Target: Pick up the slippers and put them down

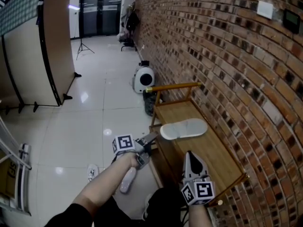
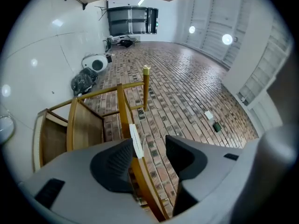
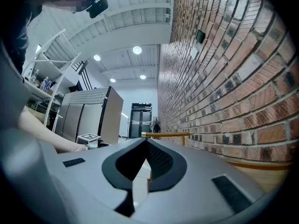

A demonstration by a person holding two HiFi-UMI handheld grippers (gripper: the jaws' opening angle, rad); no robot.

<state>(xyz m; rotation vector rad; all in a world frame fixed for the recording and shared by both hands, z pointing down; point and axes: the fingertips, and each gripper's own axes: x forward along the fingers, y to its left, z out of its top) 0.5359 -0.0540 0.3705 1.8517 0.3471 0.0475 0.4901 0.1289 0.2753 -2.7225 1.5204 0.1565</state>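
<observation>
While one white slipper (image 1: 183, 128) lies flat on the wooden bench (image 1: 222, 167), what looks like a second slipper (image 1: 128, 179) sits on the floor under the left gripper (image 1: 147, 144), whose jaws are wide and grip nothing. The right gripper (image 1: 190, 156) is pinched together, empty. These look light, soft and bendy, so pinch a sole edge. There's a dark bin (image 1: 150, 103) past the bench, contents unseen.

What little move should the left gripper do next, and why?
Probably ease the left gripper forward toward the white slipper lying flat on the wooden bench. Its jaws stand apart with nothing held, and they already point that way.
</observation>
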